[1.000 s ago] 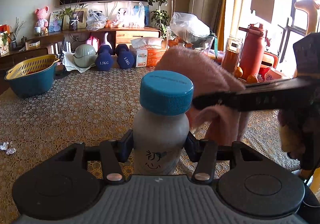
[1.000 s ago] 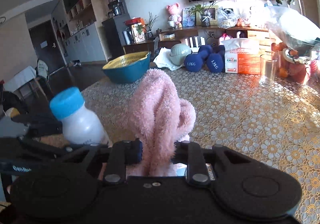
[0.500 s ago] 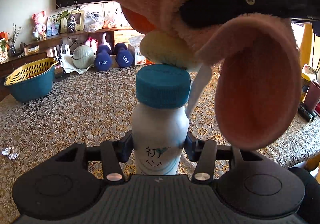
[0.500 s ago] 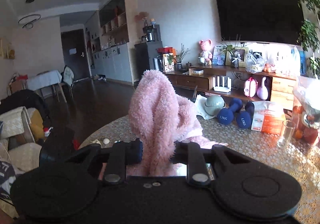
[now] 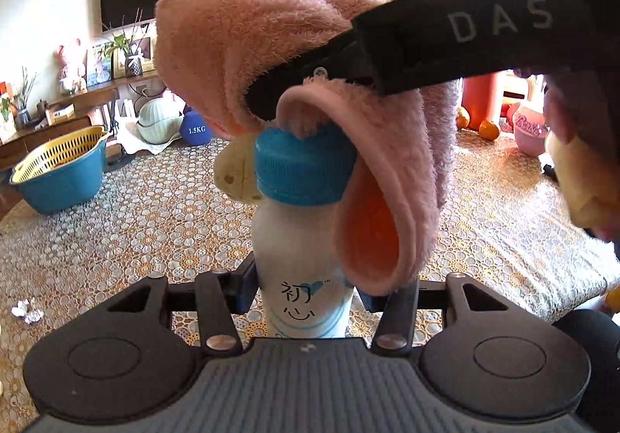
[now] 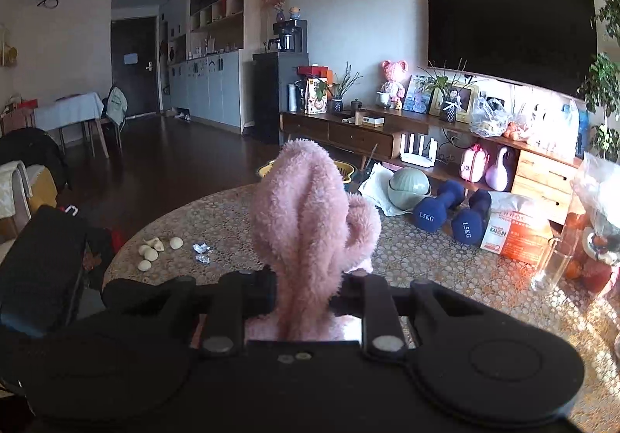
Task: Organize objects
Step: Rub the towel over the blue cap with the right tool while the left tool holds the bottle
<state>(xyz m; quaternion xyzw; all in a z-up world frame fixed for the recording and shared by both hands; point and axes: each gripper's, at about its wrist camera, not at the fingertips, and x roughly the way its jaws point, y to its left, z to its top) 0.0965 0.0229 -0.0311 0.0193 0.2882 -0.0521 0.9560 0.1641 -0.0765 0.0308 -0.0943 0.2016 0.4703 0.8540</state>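
Pink plush toy (image 5: pixel 271 45) lowered onto bottle (image 5: pixel 306 266) cap, left hand-held gripper (image 5: pixel 306 289) unmoved

**Pink slipper draped over clamped bottle**

Upright white bottle (image 5: pixel 302 270) with blue cap (image 5: pixel 304 165), pinched at the lower body between the jaws of the left gripper (image 5: pixel 306 291). Directly above the cap, touching it: fluffy pink slipper (image 5: pixel 248 42) with orange lining, clamped in the right gripper (image 5: pixel 294 92) reaching in from the bottle's upper right. Under the bottle, a lace-patterned bench (image 5: pixel 135 224). Far left of the bottle, a blue basin with yellow strainer (image 5: pixel 58 169); behind the bottle, left, a blue dumbbell (image 5: pixel 195 129).
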